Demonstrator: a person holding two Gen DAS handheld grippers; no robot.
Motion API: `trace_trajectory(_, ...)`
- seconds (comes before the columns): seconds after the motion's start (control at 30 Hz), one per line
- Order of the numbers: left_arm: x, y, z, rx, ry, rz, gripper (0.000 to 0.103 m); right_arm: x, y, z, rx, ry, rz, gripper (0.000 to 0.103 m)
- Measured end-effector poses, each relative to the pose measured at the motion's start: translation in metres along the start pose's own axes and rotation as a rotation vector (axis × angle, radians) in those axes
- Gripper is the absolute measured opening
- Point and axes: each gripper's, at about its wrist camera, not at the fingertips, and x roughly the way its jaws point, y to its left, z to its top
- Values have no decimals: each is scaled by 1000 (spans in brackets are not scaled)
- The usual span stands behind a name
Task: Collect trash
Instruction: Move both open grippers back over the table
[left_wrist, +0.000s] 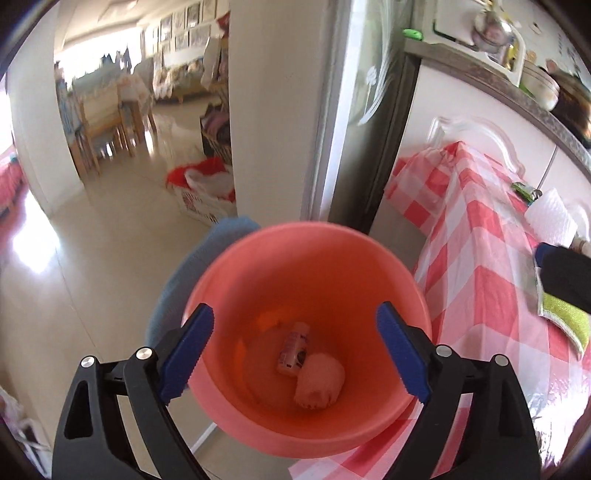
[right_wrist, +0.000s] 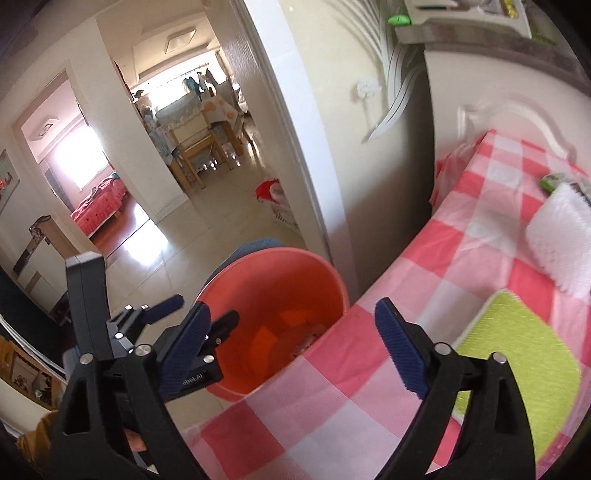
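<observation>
Trash already collected lies at the bottom of the orange bin (left_wrist: 306, 280): a small bottle (left_wrist: 293, 349) with a pink-and-white label, print too blurred to read, long axis running roughly 12 to 6 o'clock in the left wrist view; a crumpled paper wad (left_wrist: 319, 384) touching it at its 4 o'clock.

Bin stands on the floor just beside the edge of the surface (right_wrist: 369, 369), which carries a red-and-white checked cloth; bin mouth sits directly ahead of and below the left claw (left_wrist: 295, 354), so the left hand is the nearer one.

Left claw: jaws wide apart, nothing between them; bin seen through the gap. Right claw (right_wrist: 295, 350): jaws also wide apart, empty, aimed at the surface edge with the bin at its 10 o'clock.

Remaining on the surface, toward 2–3 o'clock of the right claw: white paper towel (right_wrist: 561, 243), yellow-green cloth (right_wrist: 517, 362), small green wrapper (right_wrist: 554, 181); judged next candidates, right hand nearer.

Legible writing: partial "…bot.AI" on the left claw's body, right wrist view.
</observation>
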Motion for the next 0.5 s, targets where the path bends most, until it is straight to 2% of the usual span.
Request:
trace_trajectory(0.23, -24, -27, 13, 76, -50, 36, 93, -36, -16, -7, -27, -84, -80, 95)
trace_trajectory(0.5, -46, -65, 17, 145, -70, 33, 93, -67, -46, -15, 2, -143, -117, 95)
